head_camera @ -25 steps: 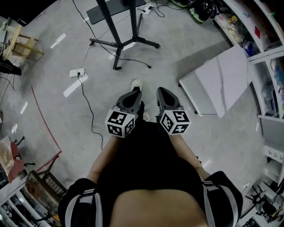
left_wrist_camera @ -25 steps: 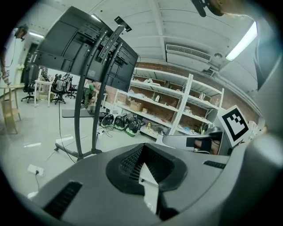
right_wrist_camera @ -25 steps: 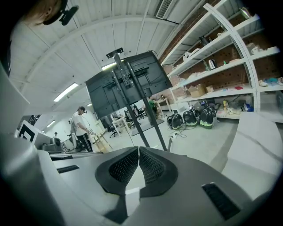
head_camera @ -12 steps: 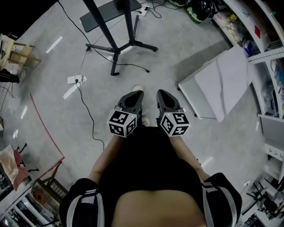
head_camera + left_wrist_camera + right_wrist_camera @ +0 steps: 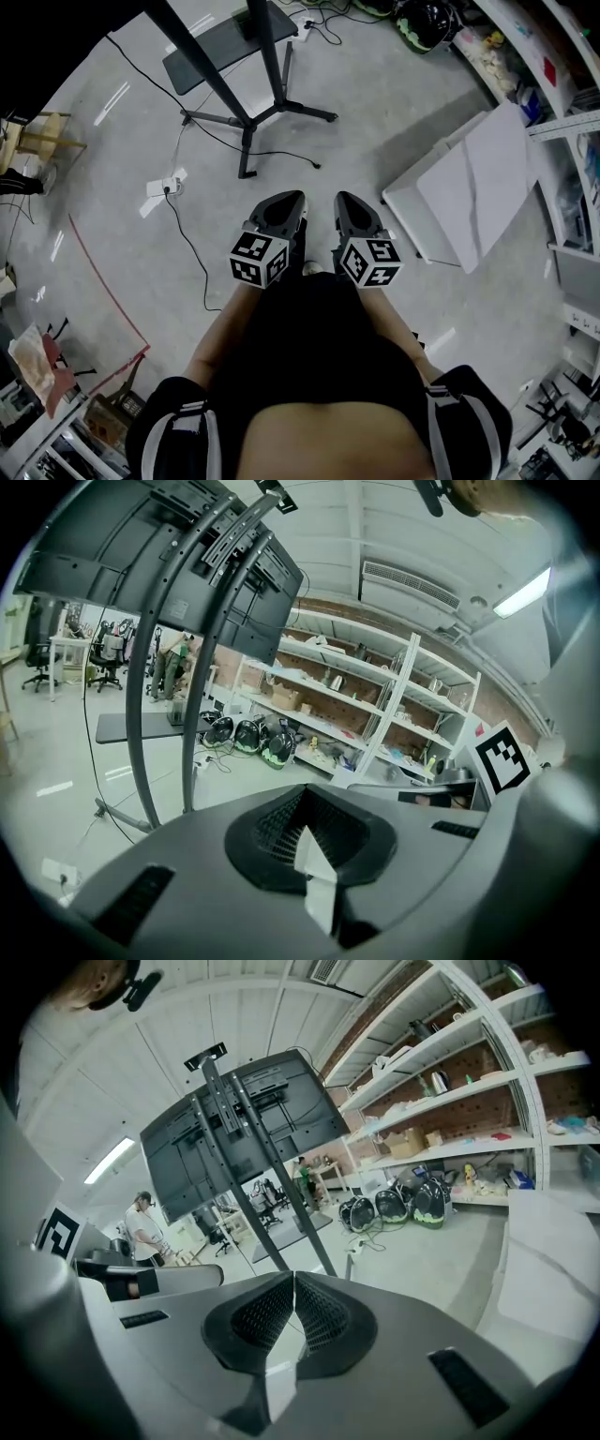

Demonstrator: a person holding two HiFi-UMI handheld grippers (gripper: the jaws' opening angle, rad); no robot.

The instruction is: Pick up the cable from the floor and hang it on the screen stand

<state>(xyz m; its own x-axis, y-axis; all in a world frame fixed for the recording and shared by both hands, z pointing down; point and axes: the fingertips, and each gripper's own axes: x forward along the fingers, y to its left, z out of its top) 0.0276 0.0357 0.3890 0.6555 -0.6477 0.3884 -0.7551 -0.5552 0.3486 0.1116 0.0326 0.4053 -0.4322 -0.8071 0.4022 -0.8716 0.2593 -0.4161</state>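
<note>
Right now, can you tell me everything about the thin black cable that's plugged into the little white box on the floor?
The cable is thin and black, with what looks like a rubbery skin. It lies loose and flat on the grey floor in a soft, wavy line. One end goes into the white socket block. From there it runs toward the person, and I lose sight of it beside the arm. Only the floor and the block touch it.
</note>
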